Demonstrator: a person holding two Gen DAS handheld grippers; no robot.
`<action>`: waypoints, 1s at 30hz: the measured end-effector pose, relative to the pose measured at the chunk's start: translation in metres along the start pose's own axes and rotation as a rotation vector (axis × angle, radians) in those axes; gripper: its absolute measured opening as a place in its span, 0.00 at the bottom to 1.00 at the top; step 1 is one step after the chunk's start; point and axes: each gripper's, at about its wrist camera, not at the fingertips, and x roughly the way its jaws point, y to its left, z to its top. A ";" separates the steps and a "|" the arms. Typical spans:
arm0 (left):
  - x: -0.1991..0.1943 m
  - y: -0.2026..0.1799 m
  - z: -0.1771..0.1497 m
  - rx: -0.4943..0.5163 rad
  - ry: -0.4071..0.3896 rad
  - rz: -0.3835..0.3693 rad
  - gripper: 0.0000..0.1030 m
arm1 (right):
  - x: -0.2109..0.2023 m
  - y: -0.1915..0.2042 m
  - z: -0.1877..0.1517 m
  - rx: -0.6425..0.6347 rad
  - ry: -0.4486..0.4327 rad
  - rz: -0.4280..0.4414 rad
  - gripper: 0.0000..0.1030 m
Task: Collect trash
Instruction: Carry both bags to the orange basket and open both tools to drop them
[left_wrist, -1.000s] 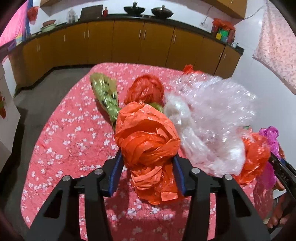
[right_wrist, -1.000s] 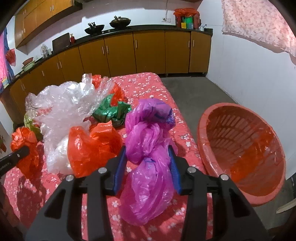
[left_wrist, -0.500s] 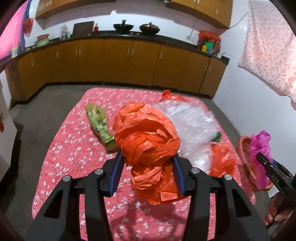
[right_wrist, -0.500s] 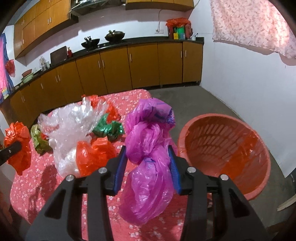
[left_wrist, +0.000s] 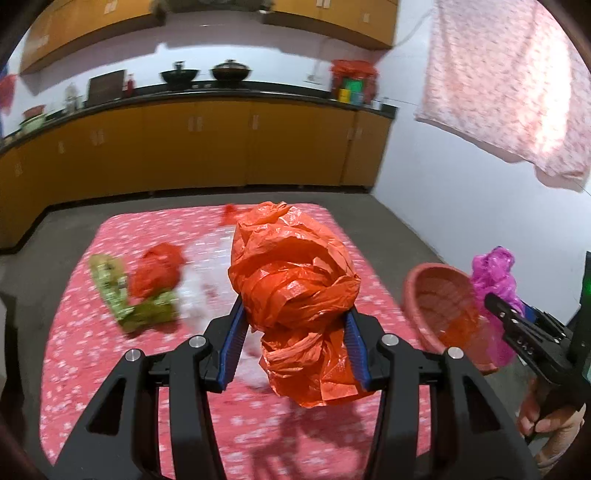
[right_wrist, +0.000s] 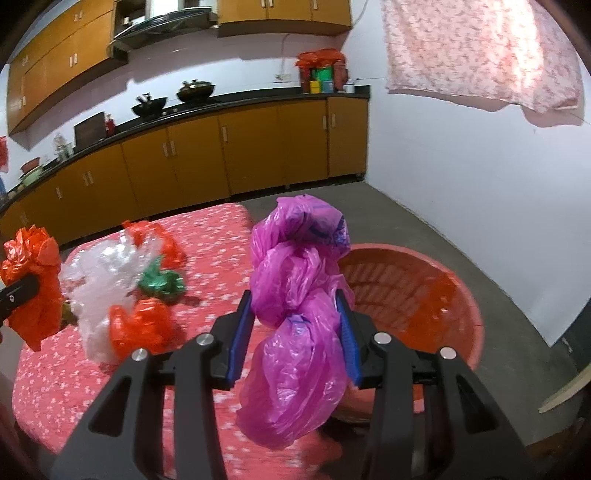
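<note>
My left tongs (left_wrist: 293, 338) clamp the orange bag (left_wrist: 295, 295), right tongs (right_wrist: 295, 332) clamp the pink bag (right_wrist: 295, 295). Both bags are held clear above the table (right_wrist: 214, 236) to carry. Basket (right_wrist: 458, 288) sits on the floor off the table's right edge, likely the drop target. More wrappers (right_wrist: 107, 273) remain mid-table.

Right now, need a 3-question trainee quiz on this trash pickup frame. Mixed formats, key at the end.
1. True or false: the left gripper is shut on the orange bag.
2. Which thing does the right gripper hold? A) green wrapper B) clear plastic C) magenta bag D) nothing
3. Fill in: the red basket sits on the ____, beside the table, not on it.

Key
1. True; the bag hangs pinched between the blue pads.
2. C, the magenta bag. The green wrapper and clear plastic lie on the table.
3. floor
</note>
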 end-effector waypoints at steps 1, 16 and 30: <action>0.004 -0.010 0.001 0.013 0.004 -0.021 0.48 | -0.001 -0.005 0.000 0.004 -0.001 -0.008 0.41; 0.061 -0.116 0.000 0.171 0.077 -0.227 0.48 | 0.004 -0.075 0.010 0.069 -0.008 -0.093 0.41; 0.101 -0.167 -0.004 0.260 0.145 -0.301 0.48 | 0.029 -0.116 0.011 0.097 0.015 -0.104 0.41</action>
